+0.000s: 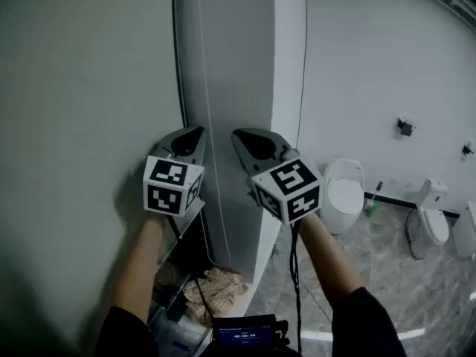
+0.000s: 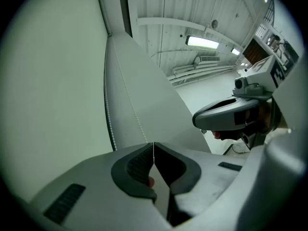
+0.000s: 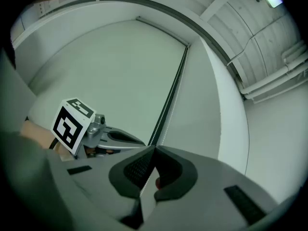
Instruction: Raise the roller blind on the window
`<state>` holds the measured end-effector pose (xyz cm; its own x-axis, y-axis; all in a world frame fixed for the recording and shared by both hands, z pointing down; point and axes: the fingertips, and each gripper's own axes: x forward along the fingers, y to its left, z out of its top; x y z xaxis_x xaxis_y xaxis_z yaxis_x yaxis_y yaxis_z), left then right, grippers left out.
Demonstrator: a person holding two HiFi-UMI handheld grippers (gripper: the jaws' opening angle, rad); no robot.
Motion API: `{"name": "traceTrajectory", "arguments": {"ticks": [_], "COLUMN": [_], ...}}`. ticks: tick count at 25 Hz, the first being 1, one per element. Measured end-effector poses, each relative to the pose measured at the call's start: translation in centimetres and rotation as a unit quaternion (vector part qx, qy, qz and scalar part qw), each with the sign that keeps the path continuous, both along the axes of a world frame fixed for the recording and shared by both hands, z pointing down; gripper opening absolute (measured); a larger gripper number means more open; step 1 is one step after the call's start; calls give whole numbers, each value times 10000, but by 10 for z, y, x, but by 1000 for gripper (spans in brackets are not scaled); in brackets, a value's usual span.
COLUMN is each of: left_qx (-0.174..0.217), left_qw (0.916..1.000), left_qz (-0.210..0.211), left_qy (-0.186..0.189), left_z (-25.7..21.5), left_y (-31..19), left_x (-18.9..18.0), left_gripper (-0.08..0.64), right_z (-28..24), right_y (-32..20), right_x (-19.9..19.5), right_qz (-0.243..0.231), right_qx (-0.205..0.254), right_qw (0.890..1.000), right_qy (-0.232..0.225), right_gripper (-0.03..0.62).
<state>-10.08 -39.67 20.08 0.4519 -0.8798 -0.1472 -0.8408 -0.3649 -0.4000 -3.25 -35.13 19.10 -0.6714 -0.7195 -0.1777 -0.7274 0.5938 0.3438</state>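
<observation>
Roller blind (image 1: 89, 88) is seen covering the left half of the head view. Bead chain (image 1: 207, 88) is hung down the pale wall strip just right of it, centre frame. 2 tools are held side by side at mid-frame, tips up. Left tool (image 1: 199, 131) is clamped on the bead chain, seen as a thin white line in the tip seam in the left gripper view. Right tool (image 1: 236, 134) is closed tip to tip; the chain is seen just behind the tips, and a pinch can't be confirmed. Toilet (image 1: 343, 193) is seen at right, well apart.
</observation>
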Motion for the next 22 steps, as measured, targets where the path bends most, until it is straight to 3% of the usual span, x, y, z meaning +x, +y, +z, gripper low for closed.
{"name": "traceTrajectory", "arguments": {"ticks": [3,8,13,17,18,22], "left_qx": [50,126,-302,-397,-379,-332], "left_qw": [10000,9996,9980,9971,9966,9959], "left_qz": [31,50,208,-165,-249,-263], "left_qy": [51,255,511,621,681,803], "left_z": [-3,-12,-14,-15,-15,-14], "left_y": [5,-3,-23,-47,-46,-34], "left_x": [-5,-7,2,4,5,8], "left_gripper": [15,18,71,69,31,9], "right_z": [0,-4,-11,-12,-11,-6], "right_y": [0,1,21,18,19,24], "right_x": [1,2,3,9,14,31], "right_qz": [201,-312,-411,-346,-332,-312], "right_qx": [-45,-297,-260,-219,-212,-252], "right_qw": [9998,9972,9965,9969,9969,9964], "right_qy": [-32,-604,-676,-673,-677,-751], "right_gripper": [9,9,9,9,9,9]}}
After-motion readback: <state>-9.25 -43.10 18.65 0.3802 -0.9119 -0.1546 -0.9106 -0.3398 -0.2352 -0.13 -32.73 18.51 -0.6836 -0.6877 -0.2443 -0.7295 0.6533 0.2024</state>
